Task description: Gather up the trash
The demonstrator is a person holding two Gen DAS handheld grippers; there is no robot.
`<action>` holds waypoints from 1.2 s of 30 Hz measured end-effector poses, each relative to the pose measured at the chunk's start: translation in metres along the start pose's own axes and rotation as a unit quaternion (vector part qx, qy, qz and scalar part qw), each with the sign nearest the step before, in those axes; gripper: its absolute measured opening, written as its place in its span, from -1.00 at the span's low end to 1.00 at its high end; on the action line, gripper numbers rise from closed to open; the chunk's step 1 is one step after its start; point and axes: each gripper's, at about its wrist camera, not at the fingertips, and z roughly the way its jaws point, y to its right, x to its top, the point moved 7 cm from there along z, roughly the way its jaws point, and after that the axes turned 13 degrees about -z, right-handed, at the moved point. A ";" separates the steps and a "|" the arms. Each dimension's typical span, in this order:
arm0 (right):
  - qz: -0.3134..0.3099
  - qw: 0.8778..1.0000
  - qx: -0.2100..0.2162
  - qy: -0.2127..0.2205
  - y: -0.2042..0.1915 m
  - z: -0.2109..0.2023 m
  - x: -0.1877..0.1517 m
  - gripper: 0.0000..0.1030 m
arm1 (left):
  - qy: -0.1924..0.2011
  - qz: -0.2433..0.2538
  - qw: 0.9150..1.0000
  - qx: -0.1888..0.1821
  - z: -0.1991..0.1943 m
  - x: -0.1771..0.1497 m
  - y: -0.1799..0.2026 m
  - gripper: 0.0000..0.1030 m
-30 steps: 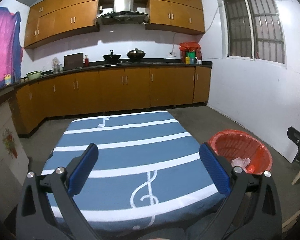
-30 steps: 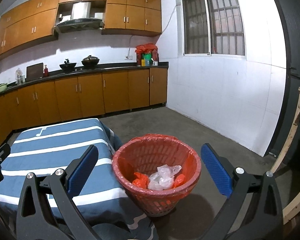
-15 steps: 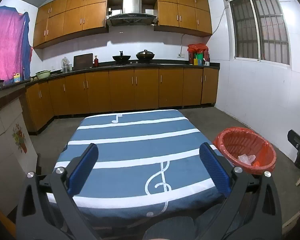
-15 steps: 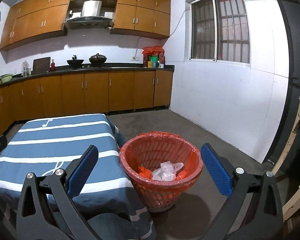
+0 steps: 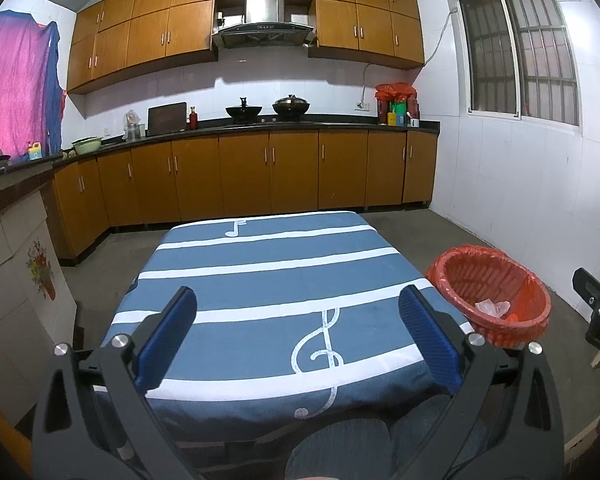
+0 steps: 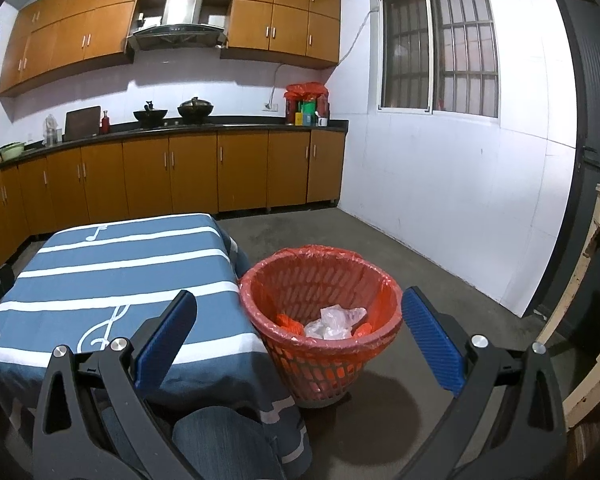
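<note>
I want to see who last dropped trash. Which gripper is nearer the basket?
Right. The right gripper faces the basket head-on, fingers wide either side in view. The left gripper points over the table, basket off to its right.

- Bench point(image 5: 268, 280) cover: matt blue-and-white striped cloth.
- Basket point(image 6: 320, 364), lower centre: red plastic lattice, lined with a glossy thin film bag.
- Tongs' pads point(image 6: 432, 340): ribbed blue, on matt black arms.
- Cabinets point(image 5: 292, 172): smooth wood-look fronts.
- Floor point(image 6: 420, 276): rough grey concrete.

Spread right tool point(image 6: 298, 338) above red lined basket point(image 6: 296, 276) with clear plastic trash point(image 6: 334, 322), beside striped table point(image 6: 112, 268)
</note>
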 end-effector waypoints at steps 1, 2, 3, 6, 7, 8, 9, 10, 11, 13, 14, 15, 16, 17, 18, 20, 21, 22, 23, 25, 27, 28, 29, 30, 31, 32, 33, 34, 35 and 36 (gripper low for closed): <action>0.001 1.000 0.000 -0.001 0.001 0.000 0.000 0.97 | 0.000 0.000 1.000 0.000 -0.001 -0.001 0.000 0.92; 0.001 1.000 -0.001 -0.002 0.001 0.000 -0.001 0.97 | 0.001 0.000 1.000 0.002 -0.002 -0.001 0.000 0.92; 0.002 1.000 -0.002 -0.003 0.000 0.000 -0.001 0.97 | 0.002 0.000 1.000 0.002 -0.002 -0.001 -0.001 0.92; 0.004 1.000 0.000 -0.005 -0.001 -0.001 0.000 0.97 | 0.004 -0.002 1.000 0.007 -0.005 -0.003 -0.003 0.92; 0.003 1.000 0.000 -0.006 -0.001 -0.001 -0.001 0.97 | 0.004 -0.002 1.000 0.009 -0.005 -0.003 -0.003 0.92; 0.003 1.000 0.001 -0.006 -0.002 -0.001 -0.001 0.97 | 0.004 -0.003 1.000 0.010 -0.005 -0.003 -0.003 0.92; 0.003 1.000 0.002 -0.006 -0.003 -0.002 -0.002 0.97 | 0.003 -0.004 1.000 0.010 -0.005 -0.004 -0.003 0.92; 0.002 1.000 0.002 -0.007 -0.003 -0.002 -0.002 0.97 | 0.003 -0.004 1.000 0.011 -0.006 -0.005 -0.003 0.92; 0.002 1.000 0.003 -0.007 -0.003 -0.002 -0.002 0.97 | 0.002 -0.003 1.000 0.012 -0.006 -0.006 -0.003 0.92; 0.001 1.000 0.004 -0.009 -0.003 -0.002 -0.002 0.97 | 0.003 -0.002 1.000 0.015 -0.007 -0.007 -0.004 0.92; 0.001 1.000 0.004 -0.009 -0.004 -0.002 -0.003 0.97 | 0.004 -0.001 1.000 0.016 -0.008 -0.007 -0.005 0.92; 0.001 1.000 0.005 -0.010 -0.004 -0.002 -0.003 0.97 | 0.004 -0.001 1.000 0.017 -0.008 -0.007 -0.006 0.92; 0.001 1.000 0.006 -0.010 -0.004 -0.002 -0.003 0.97 | 0.003 -0.001 1.000 0.018 -0.008 -0.007 -0.006 0.92; 0.001 1.000 0.007 -0.011 -0.005 -0.003 -0.003 0.97 | 0.004 -0.001 1.000 0.019 -0.009 -0.007 -0.007 0.92; 0.001 1.000 0.007 -0.011 -0.005 -0.003 -0.003 0.97 | 0.004 -0.001 1.000 0.020 -0.009 -0.007 -0.007 0.92; 0.001 1.000 0.009 -0.012 -0.006 -0.003 -0.004 0.97 | 0.003 -0.002 1.000 0.021 -0.009 -0.008 -0.008 0.92; 0.000 1.000 0.010 -0.012 -0.006 -0.003 -0.004 0.97 | 0.003 -0.002 1.000 0.021 -0.010 -0.008 -0.009 0.92; 0.000 1.000 0.010 -0.013 -0.006 -0.003 -0.004 0.97 | 0.002 -0.002 1.000 0.022 -0.009 -0.008 -0.009 0.92; 0.000 1.000 0.011 -0.013 -0.007 -0.003 -0.004 0.97 | 0.000 -0.003 1.000 0.023 -0.009 -0.009 -0.009 0.92; 0.000 1.000 0.012 -0.015 -0.007 -0.002 -0.004 0.97 | -0.002 -0.003 1.000 0.025 -0.009 -0.010 -0.009 0.92; 0.000 1.000 0.013 -0.016 -0.007 -0.002 -0.004 0.97 | -0.003 -0.004 1.000 0.025 -0.010 -0.010 -0.008 0.92; 0.000 1.000 0.013 -0.016 -0.007 -0.002 -0.004 0.97 | -0.004 -0.004 1.000 0.025 -0.010 -0.011 -0.008 0.92; 0.000 1.000 0.013 -0.016 -0.006 -0.002 -0.004 0.97 | -0.004 -0.004 1.000 0.025 -0.010 -0.011 -0.007 0.92; 0.000 1.000 0.013 -0.016 -0.007 -0.001 -0.004 0.97 | -0.004 -0.004 1.000 0.025 -0.010 -0.011 -0.007 0.92; 0.001 1.000 0.012 -0.015 -0.007 -0.001 -0.004 0.97 | -0.003 -0.003 1.000 0.024 -0.010 -0.011 -0.007 0.92; 0.001 1.000 0.012 -0.015 -0.007 -0.001 -0.005 0.97 | -0.003 -0.003 1.000 0.024 -0.010 -0.011 -0.006 0.92; 0.001 1.000 0.012 -0.015 -0.006 -0.001 -0.005 0.97 | -0.003 -0.004 1.000 0.023 -0.011 -0.011 -0.005 0.92; 0.002 1.000 0.012 -0.015 -0.006 0.000 -0.005 0.97 | -0.002 -0.004 1.000 0.023 -0.012 -0.011 -0.005 0.92; 0.002 1.000 0.012 -0.015 -0.006 0.000 -0.006 0.97 | 0.000 -0.005 1.000 0.023 -0.012 -0.011 -0.005 0.92; 0.002 1.000 0.012 -0.015 -0.006 0.000 -0.006 0.97 | 0.000 -0.006 1.000 0.023 -0.012 -0.010 -0.005 0.92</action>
